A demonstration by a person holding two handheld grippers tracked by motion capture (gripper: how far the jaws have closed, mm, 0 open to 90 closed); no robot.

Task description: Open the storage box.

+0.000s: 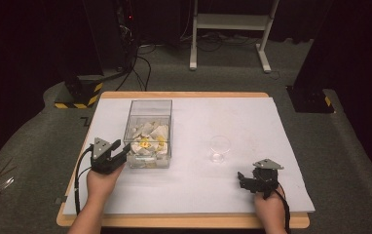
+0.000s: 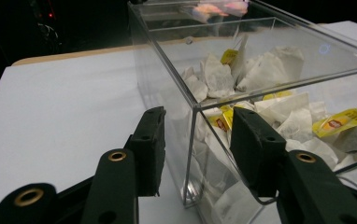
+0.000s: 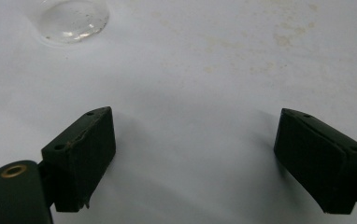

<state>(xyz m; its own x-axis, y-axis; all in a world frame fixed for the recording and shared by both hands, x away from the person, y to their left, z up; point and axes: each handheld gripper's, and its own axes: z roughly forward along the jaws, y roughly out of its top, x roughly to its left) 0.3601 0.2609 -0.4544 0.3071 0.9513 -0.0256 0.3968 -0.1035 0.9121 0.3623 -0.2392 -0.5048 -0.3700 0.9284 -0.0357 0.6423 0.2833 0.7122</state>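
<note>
Dark room, grey carpet (image 1: pixel 28 141) underfoot; white frame legs (image 1: pixel 228 29) and black cables at the back. Yellow-black striped base (image 1: pixel 79 95) beyond the table's far left corner.

Wooden table (image 1: pixel 184 222) covered by a white sheet (image 1: pixel 232 126), lightly stained in the right gripper view.

Clear plastic box (image 1: pixel 150 131), open-topped, left of centre on the sheet, long side running away from the person. Holds a loose heap of white tea bags (image 2: pixel 265 70), several with yellow tags (image 2: pixel 340 122). Bags piled mostly in the near half.

Small clear glass (image 1: pixel 219 148) upright on the sheet, right of the box and well apart from it. Looks empty. Its base (image 3: pixel 71 21) sits at the upper left of the right gripper view.

Left gripper (image 1: pixel 120 148) held in the left hand (image 1: pixel 103 180), right at the box's near left corner. Jaws spread and grasping nothing. In the left gripper view the corner edge of the box (image 2: pixel 193 154) stands between them: one jaw outside the left wall, the other in front of the near wall. Contact with the plastic cannot be told.

Right gripper (image 1: pixel 242 181) held in the right hand (image 1: pixel 270 209), low over bare sheet near the front right, near side of the glass and apart from it. Jaws wide apart, nothing between them.
</note>
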